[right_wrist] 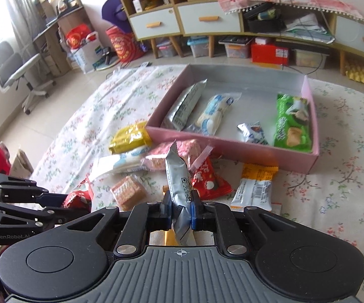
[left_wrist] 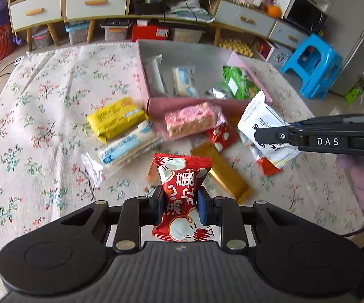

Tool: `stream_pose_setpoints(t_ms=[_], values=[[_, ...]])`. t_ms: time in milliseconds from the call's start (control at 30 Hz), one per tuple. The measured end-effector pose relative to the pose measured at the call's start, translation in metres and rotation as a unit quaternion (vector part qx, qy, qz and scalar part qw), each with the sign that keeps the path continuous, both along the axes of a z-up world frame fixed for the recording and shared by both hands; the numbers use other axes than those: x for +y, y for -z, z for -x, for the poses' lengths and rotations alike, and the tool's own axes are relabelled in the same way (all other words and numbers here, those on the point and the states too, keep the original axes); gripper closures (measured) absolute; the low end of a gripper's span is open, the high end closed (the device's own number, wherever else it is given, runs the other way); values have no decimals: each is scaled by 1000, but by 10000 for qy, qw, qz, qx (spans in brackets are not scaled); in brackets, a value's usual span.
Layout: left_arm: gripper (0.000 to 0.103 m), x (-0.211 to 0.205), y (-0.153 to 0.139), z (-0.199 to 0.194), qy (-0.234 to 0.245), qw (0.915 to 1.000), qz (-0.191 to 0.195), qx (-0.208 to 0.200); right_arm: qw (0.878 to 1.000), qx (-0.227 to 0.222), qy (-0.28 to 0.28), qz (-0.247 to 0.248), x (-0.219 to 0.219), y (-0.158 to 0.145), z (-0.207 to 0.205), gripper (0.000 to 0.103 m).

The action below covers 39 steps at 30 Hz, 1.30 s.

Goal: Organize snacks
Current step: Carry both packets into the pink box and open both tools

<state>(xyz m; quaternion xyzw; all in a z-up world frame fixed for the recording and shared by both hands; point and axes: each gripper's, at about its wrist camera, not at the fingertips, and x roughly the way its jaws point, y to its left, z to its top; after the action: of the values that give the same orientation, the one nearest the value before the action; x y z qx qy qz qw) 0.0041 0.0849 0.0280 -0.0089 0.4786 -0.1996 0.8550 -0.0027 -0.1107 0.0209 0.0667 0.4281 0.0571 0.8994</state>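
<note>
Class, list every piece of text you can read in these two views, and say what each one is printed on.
"DAS": on the right gripper.
"GenRobot.AI": on the left gripper.
Large Chinese characters on the red packet in the left gripper: seen upside down, not read reliably.
Print and QR code on the silver packet: too small.
All other wrappers: blurred.

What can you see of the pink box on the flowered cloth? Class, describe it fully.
The pink box is a shallow, open-topped rectangular tray, seemingly cardboard, pink outside and grey inside. It rests flat on the flowered cloth. Inside lie a silver packet, a white-and-blue packet, a small silvery packet and a green packet. A pink wafer packet lies against its near wall.
</note>
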Motion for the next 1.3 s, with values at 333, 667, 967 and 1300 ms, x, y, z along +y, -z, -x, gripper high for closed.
stream_pose_setpoints(t_ms=[333,667,967,1300], values=[[79,-7,-13,-29,-345,9985,350,-230,9971,-207,620,-394,-28,-20,-13,91],[79,-13,-12,-69,-635,9954,662,-264,9930,-197,965,-650,-52,-19,-43,91],[79,-22,-11,-124,-725,9939,663,-504,9873,-175,1308,-889,-74,-18,-73,91],[79,-44,22,-166,-713,9943,671,-414,9795,-61,1738,-1014,-95,10,-118,91]])
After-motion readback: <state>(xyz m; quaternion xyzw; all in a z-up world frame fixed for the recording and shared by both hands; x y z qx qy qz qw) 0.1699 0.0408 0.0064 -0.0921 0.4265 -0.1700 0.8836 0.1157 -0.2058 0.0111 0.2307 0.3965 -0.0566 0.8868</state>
